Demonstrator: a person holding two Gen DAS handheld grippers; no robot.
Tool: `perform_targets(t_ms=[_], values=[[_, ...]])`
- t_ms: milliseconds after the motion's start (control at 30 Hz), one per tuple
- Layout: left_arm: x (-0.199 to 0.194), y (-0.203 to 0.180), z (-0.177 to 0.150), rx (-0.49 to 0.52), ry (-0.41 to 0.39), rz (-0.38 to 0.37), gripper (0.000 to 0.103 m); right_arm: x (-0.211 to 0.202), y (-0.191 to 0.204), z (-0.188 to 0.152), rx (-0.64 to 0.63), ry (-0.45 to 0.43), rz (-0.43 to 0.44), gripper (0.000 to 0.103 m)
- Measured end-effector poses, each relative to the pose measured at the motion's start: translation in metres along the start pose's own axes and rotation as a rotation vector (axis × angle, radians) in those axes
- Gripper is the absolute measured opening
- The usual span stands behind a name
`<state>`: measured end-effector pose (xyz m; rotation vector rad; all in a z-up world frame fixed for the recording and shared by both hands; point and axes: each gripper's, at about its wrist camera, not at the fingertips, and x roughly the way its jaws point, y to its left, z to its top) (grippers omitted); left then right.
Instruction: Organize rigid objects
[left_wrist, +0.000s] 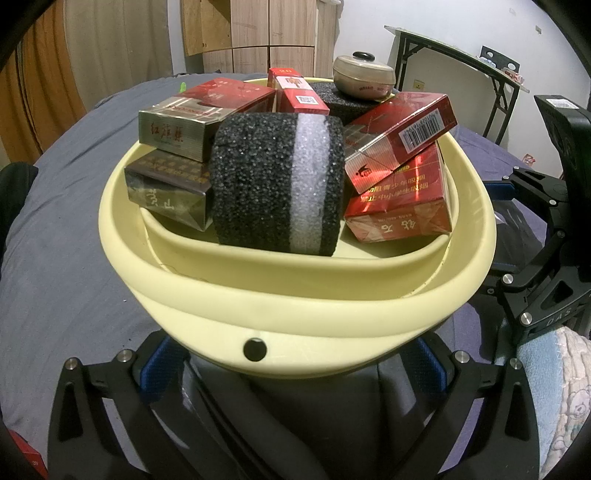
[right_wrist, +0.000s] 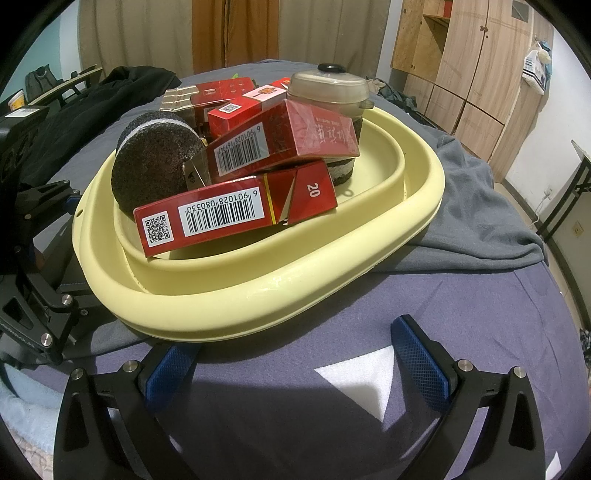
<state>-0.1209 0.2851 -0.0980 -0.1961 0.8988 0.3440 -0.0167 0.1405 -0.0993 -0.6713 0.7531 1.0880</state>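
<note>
A pale yellow basin (left_wrist: 295, 295) (right_wrist: 258, 295) sits on a grey-blue bed. It holds several red and gold cigarette boxes (left_wrist: 399, 133) (right_wrist: 236, 214), a black foam roll with a white band (left_wrist: 277, 184) (right_wrist: 151, 166), and a small lidded tin (left_wrist: 364, 75) (right_wrist: 328, 88) on a second foam block. My left gripper (left_wrist: 295, 365) is open, its fingers on either side of the basin's near wall. My right gripper (right_wrist: 299, 362) is open and empty over the bed, just right of the basin; its body shows in the left wrist view (left_wrist: 546, 229).
A dark jacket (right_wrist: 92, 107) lies on the bed behind the basin. A grey blanket (right_wrist: 472, 206) is bunched at the bed's right edge. Wooden wardrobes (right_wrist: 461, 66) and a folding table (left_wrist: 461, 62) stand beyond the bed.
</note>
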Motion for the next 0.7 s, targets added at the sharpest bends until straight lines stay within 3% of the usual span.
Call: perform_targets(t_ms=[700], values=[[0.0012, 0.0004, -0.0004, -0.001, -0.001, -0.002, 0.103, 0.0000, 0.0000, 0.0000, 0.000, 0.000, 0.000, 0.103]])
